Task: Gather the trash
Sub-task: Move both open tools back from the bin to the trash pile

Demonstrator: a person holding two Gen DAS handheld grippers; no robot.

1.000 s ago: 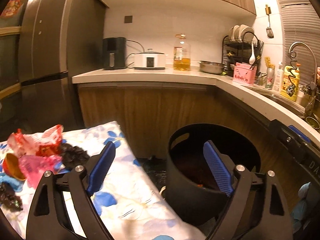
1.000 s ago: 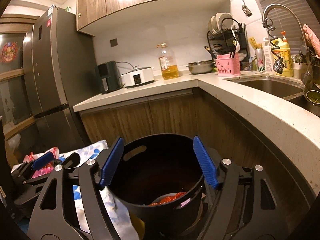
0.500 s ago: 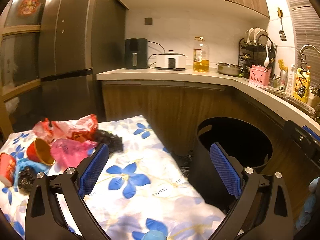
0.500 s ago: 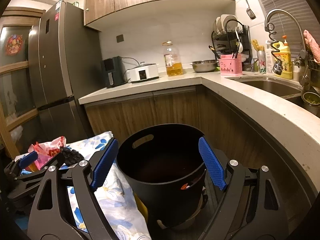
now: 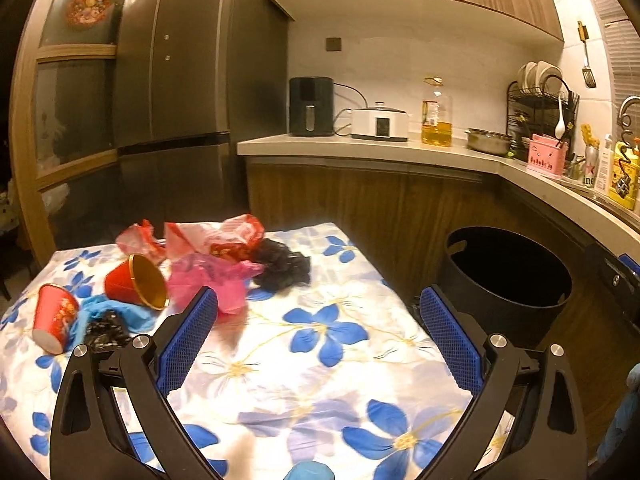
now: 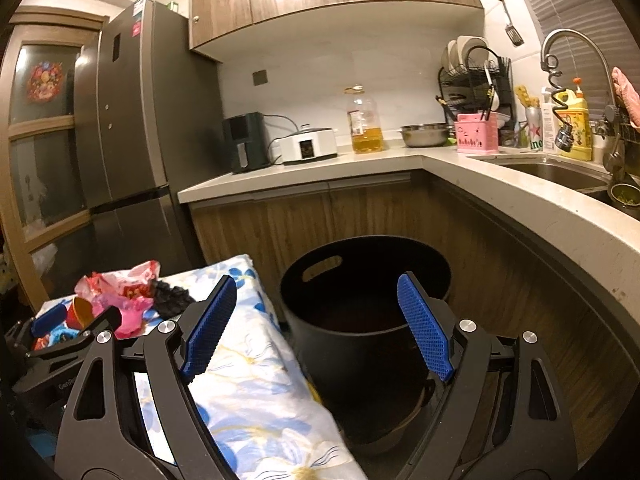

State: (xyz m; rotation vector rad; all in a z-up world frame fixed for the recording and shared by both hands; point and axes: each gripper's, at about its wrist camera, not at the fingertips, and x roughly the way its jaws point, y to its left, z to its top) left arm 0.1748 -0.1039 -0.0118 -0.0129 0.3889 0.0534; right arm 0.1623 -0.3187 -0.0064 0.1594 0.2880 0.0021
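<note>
Trash lies on a blue-flowered cloth [image 5: 320,360]: a red and white plastic bag [image 5: 216,236], a pink bag [image 5: 208,280], a black crumpled bag [image 5: 282,266], two red cups [image 5: 136,282] [image 5: 52,318], a blue glove [image 5: 120,312] and a small black wad [image 5: 102,328]. My left gripper [image 5: 316,336] hangs open over the cloth, short of the pile, nothing between its pads. My right gripper [image 6: 316,328] stands open and empty in front of the black bin [image 6: 364,304], which sits on the floor right of the cloth. The left gripper [image 6: 68,320] shows at the far left of the right wrist view.
A wooden counter [image 6: 480,168] wraps behind and to the right of the bin, with a sink [image 6: 560,172], dish rack [image 6: 476,80], oil bottle [image 6: 364,120] and appliances on it. A grey fridge [image 5: 176,80] stands behind the cloth. A blue-gloved hand [image 5: 624,420] shows at the right edge.
My left gripper has swung left from above the bin to over the cloth, bringing the trash pile into view. My right gripper has drawn back from the bin, which now looks farther off.
</note>
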